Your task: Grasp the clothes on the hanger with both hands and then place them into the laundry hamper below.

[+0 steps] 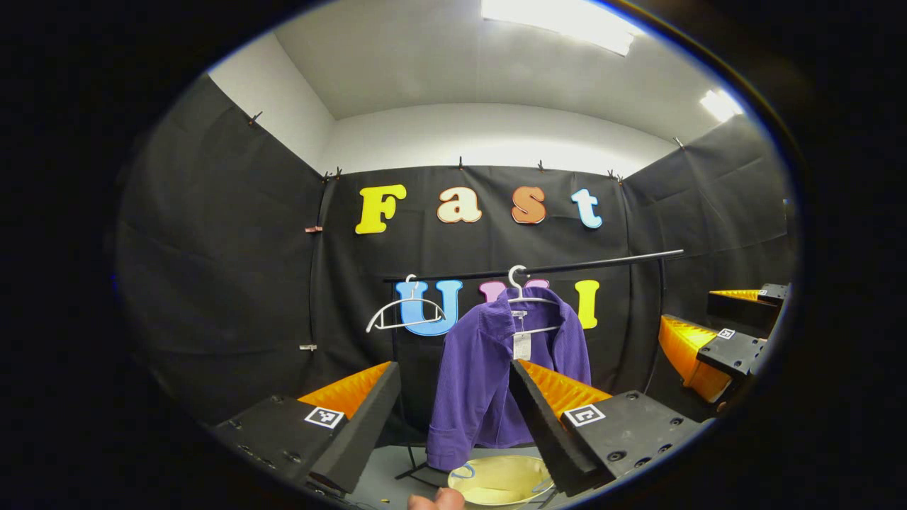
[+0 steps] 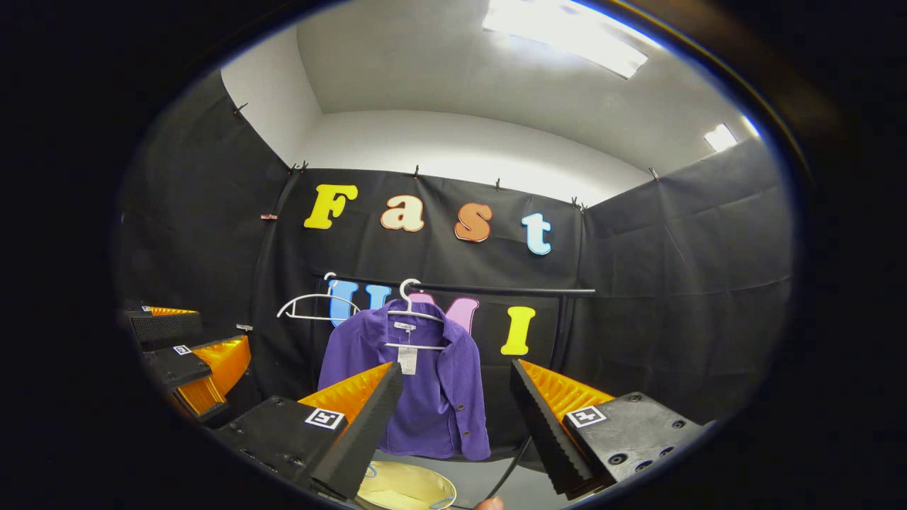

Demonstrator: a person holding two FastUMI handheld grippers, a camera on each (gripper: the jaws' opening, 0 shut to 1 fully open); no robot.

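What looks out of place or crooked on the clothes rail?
Nothing serious. The purple jacket hangs open on its hanger, one side lower than the other. Beside it an empty hanger hangs tilted on the rail.

Left gripper point(image 1: 453, 386) jaws wide apart, holding nothing, right gripper point(image 2: 457, 386) likewise, side by side, level
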